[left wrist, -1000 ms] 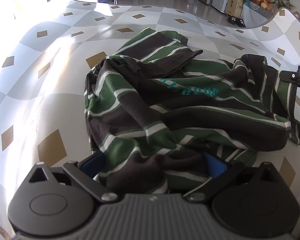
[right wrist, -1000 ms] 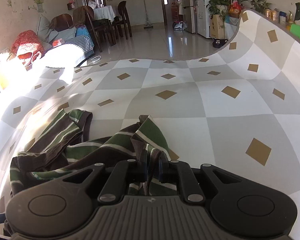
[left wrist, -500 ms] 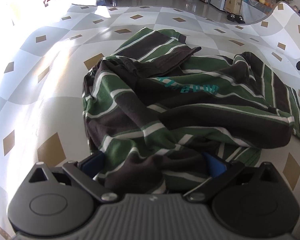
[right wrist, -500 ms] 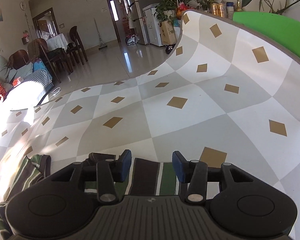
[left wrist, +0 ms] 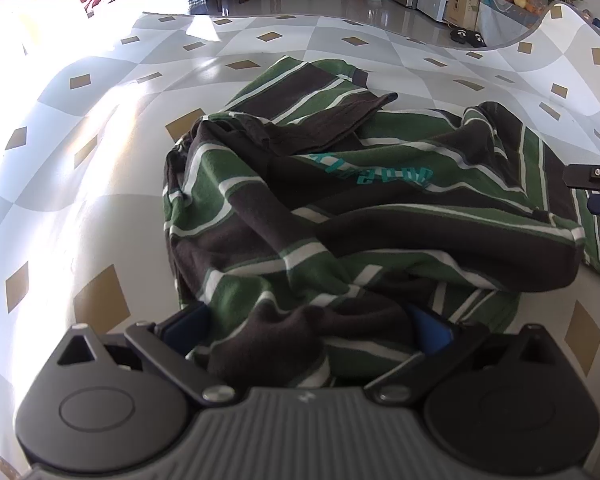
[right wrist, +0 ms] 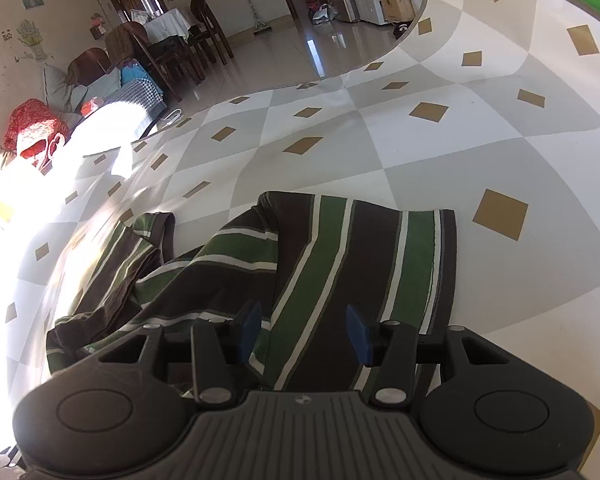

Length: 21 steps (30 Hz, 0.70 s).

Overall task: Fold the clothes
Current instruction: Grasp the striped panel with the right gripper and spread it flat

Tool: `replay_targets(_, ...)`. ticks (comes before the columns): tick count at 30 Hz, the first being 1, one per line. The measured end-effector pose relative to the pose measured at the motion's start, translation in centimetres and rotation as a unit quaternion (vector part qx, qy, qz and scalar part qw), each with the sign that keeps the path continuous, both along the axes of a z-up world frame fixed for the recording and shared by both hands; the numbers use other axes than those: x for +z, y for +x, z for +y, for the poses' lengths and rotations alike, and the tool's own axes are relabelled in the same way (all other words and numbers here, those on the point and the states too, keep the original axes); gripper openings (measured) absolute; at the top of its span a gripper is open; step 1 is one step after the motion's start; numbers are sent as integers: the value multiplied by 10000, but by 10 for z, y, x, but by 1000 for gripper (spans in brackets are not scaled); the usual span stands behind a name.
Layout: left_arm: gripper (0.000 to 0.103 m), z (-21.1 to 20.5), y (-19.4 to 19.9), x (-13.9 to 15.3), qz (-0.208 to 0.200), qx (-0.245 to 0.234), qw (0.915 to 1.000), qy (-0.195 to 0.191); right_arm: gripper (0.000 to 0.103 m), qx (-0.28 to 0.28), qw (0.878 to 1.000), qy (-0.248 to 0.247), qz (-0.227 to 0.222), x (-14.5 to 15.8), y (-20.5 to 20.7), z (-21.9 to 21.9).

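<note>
Your left gripper point(left wrist: 306, 334) kept its fingers wide around the bunched striped shirt point(left wrist: 360, 208) in mid-frame on the counter point(left wrist: 100, 208), while your right gripper point(right wrist: 302, 330), just opened, released the flattened corner.

One striped garment point(left wrist: 340, 208), green, dark brown and white, in a crumpled heap; same single garment in the right wrist view point(right wrist: 340, 264). One table point(left wrist: 100, 184) with a checked cover of gold diamonds. Two tools: left tool point(left wrist: 308, 328), right tool point(right wrist: 302, 330), each with two blue-padded fingers. Background: one pair of dark slippers point(left wrist: 466, 36), at least three dark wooden chairs point(right wrist: 204, 24), one cardboard box point(left wrist: 462, 0).
</note>
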<state>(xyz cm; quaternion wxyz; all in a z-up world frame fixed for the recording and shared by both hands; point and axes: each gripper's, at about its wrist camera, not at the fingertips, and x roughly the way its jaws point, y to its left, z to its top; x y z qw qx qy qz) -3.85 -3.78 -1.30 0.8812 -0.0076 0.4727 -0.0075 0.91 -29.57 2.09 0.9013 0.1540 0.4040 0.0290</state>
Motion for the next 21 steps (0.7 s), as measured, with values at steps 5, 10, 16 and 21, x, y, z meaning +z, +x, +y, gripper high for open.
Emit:
replay_targets(5, 103, -3, -5, 0, -4, -94, 10000, 15, 50, -6, 9999, 29, 152, -11, -5, 2)
replay_targets(10, 103, -6, -9, 0, -5, -216, 9998, 9, 50, -161, 9986, -461, 192, -22, 0, 3)
replay_targets(16, 103, -8, -10, 0, -19, -267, 9996, 5, 49, 18, 9943, -1061, 32, -29, -1, 12)
replay_targets(21, 103, -10, -11, 0, -31, -360, 9993, 1, 46, -23, 9852, -1714, 22, -33, -1, 17)
